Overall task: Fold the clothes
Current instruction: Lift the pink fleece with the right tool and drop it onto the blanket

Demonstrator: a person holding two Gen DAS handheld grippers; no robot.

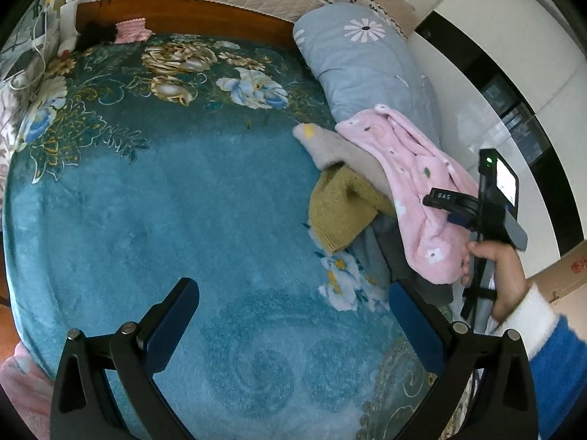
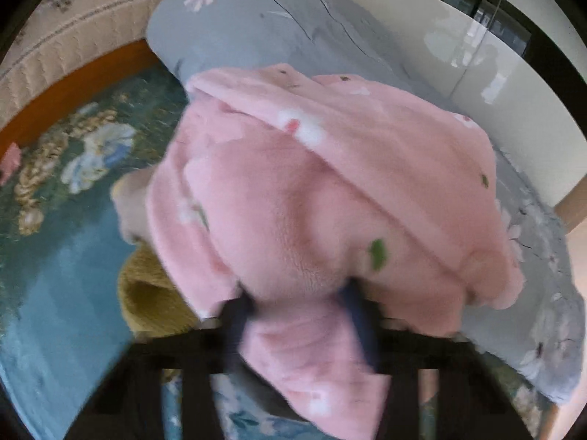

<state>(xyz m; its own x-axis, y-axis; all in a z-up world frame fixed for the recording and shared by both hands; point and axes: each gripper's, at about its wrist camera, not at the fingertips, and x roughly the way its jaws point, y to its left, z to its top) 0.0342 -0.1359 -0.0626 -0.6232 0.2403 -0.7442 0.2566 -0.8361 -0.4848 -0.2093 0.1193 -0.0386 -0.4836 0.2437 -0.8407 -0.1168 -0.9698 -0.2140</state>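
Gripping a fold of the pink fleece garment [image 2: 312, 201], the right gripper [image 2: 297, 308] jaws pinch narrow; the left gripper [image 1: 290, 324] jaws hang wide over the bed [image 1: 146, 220].

Blanket [image 1: 146, 220] is plush teal pile with a soft sheen; pink garment [image 2: 312, 190] is fluffy matt fleece; mustard sweater [image 1: 341, 205] is coarse knit; pillow [image 1: 363, 69] is smooth woven cloth; headboard [image 1: 183, 18] is polished wood; wall panel [image 1: 473, 117] is glossy; left gripper [image 1: 293, 333] is matt black with blue pads [image 1: 168, 330]

A bed under a teal floral blanket [image 1: 146, 201], wooden headboard [image 1: 183, 18] behind, glossy white wardrobe [image 1: 477, 55] alongside.
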